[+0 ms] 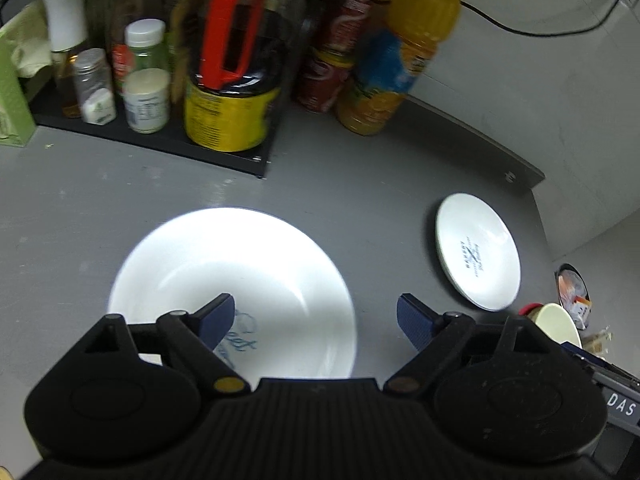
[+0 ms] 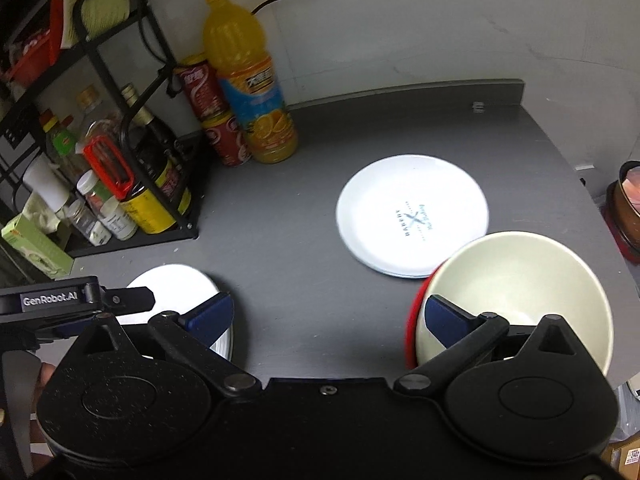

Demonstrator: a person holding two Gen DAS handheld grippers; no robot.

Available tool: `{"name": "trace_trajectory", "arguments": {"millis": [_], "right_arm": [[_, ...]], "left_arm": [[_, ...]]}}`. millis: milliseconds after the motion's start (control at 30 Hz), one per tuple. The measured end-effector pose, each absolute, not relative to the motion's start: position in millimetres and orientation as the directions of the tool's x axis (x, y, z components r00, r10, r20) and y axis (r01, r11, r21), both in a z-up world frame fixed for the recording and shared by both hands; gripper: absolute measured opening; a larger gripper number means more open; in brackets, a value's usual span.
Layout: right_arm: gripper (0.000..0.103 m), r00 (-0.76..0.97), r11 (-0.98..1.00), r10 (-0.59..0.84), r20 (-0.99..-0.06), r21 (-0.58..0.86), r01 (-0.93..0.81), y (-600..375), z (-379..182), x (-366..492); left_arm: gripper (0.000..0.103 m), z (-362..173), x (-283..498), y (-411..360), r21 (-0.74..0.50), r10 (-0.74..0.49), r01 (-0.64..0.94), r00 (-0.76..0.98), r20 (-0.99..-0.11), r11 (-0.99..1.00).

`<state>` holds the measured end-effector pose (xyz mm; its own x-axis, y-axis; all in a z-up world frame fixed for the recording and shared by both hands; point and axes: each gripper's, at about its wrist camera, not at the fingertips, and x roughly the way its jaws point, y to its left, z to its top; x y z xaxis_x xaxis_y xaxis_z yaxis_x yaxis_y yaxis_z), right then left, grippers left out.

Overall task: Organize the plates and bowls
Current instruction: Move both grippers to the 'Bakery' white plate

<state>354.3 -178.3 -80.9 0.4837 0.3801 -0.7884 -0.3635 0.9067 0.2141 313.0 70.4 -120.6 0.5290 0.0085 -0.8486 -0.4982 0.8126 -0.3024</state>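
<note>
A white bowl (image 1: 240, 280) with blue writing inside sits on the grey table (image 1: 360, 200). My left gripper (image 1: 316, 318) hangs open over its near right rim, one finger above the bowl's inside and the other outside it. To the right lies a flat white plate (image 1: 478, 250) with a printed logo. In the right wrist view that plate (image 2: 412, 216) is in the middle, with a cream bowl (image 2: 520, 280), red outside, just in front of it. My right gripper (image 2: 328, 316) is open; its right finger overlaps the cream bowl's left rim. The white bowl (image 2: 172, 284) shows at the left.
A black rack (image 1: 160, 140) with sauce bottles and spice jars stands at the back left. An orange juice bottle (image 2: 248, 80) and stacked red cans (image 2: 216, 120) stand by the wall. A green box (image 2: 36, 246) is left. The table edge (image 2: 592, 208) curves on the right, with a copper pot (image 2: 628, 208) beyond it.
</note>
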Motion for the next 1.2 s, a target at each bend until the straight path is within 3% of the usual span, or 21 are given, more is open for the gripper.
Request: {"name": "trace_trajectory", "arguments": {"millis": [667,1200], "right_arm": [[0.103,0.524,0.938,0.328,-0.786,0.203,-0.282,-229,-82,405],[0.102,0.445,0.933,0.319,-0.837,0.193,-0.305,-239,-112,492]], "left_arm": [[0.087,-137,380,40,-0.405,-0.107,-0.489,0.529,-0.842,0.772],[0.085,-177,455,10,-0.395,-0.137,-0.491,0.480,-0.866,0.777]]}}
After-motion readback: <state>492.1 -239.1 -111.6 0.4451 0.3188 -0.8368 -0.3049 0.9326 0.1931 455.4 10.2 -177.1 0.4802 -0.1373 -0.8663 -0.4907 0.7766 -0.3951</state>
